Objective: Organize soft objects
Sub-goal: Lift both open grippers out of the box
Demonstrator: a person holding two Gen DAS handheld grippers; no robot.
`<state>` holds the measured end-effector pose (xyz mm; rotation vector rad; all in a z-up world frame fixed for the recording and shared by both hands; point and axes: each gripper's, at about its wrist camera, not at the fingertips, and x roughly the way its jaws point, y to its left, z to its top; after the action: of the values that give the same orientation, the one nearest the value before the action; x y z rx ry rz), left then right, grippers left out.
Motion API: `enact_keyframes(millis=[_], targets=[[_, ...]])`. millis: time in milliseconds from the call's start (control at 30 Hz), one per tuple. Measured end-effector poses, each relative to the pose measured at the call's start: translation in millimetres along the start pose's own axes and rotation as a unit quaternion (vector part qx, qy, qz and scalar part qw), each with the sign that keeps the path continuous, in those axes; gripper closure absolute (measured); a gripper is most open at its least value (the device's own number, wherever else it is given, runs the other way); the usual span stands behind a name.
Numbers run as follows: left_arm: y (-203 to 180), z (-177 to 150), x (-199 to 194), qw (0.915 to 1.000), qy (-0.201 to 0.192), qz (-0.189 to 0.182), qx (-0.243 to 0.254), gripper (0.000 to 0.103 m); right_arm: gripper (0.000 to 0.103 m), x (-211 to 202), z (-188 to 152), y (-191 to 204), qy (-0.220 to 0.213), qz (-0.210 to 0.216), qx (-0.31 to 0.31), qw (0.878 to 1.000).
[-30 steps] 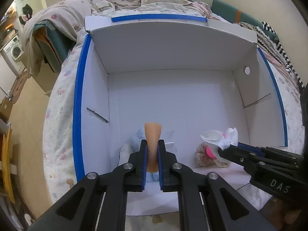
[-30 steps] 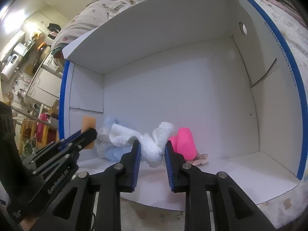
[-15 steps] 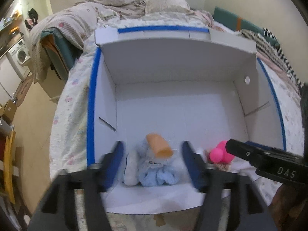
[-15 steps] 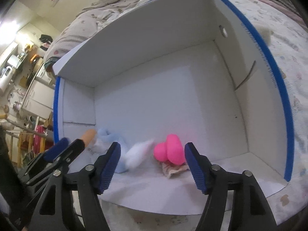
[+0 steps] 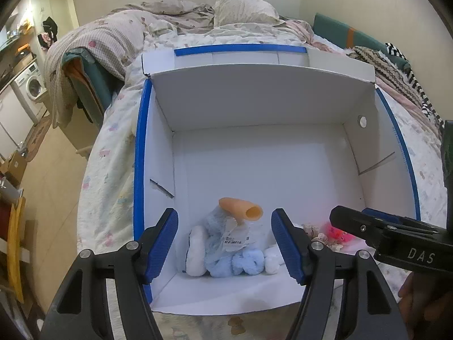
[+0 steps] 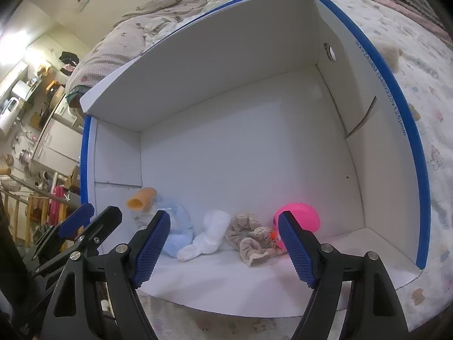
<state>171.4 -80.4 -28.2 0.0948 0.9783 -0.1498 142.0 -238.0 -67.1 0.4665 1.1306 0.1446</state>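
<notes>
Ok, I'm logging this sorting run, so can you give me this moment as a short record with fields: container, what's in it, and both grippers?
container: white box with blue edges, open, on the bed
contents: orange tube on top of the blue fluffy cloth; white sock; beige lace scrunchie; pink ball
where they lie: all along the near wall of the box
left gripper: jaws wide apart, holding nothing
right gripper: jaws wide apart, holding nothing

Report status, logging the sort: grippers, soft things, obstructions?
Left gripper open, right gripper open. Soft things piled in box. Nothing blocking.
</notes>
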Motion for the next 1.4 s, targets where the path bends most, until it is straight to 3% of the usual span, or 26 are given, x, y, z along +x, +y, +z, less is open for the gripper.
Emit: enact_keyframes(millis=[433, 800, 933, 1033, 1400], targets=[[8, -5, -10, 0.9999, -0.004, 0.005, -0.012, 0.037, 0.020, -6, -9, 4, -0.005, 0.006, 0.005, 1.000], [27, -20, -38, 0.9993, -0.015, 0.008, -0.034, 0.037, 0.020, -38, -29, 9, -0.036, -0.002, -0.016, 0.999], [33, -31, -46, 0.9991, -0.011, 0.010, -0.041, 0.037, 0.020, -55, -42, 5, -0.040, 0.026, -0.003, 0.999], [40, -42, -53, 0.9987, -0.009, 0.008, -0.049, 0.037, 0.020, -62, -53, 3, -0.037, 0.046, 0.003, 0.998], [63, -80, -55, 0.9981, 0.016, 0.016, -0.058, 0.037, 0.020, -42, -79, -4, 0.006, 0.033, 0.016, 0.999]])
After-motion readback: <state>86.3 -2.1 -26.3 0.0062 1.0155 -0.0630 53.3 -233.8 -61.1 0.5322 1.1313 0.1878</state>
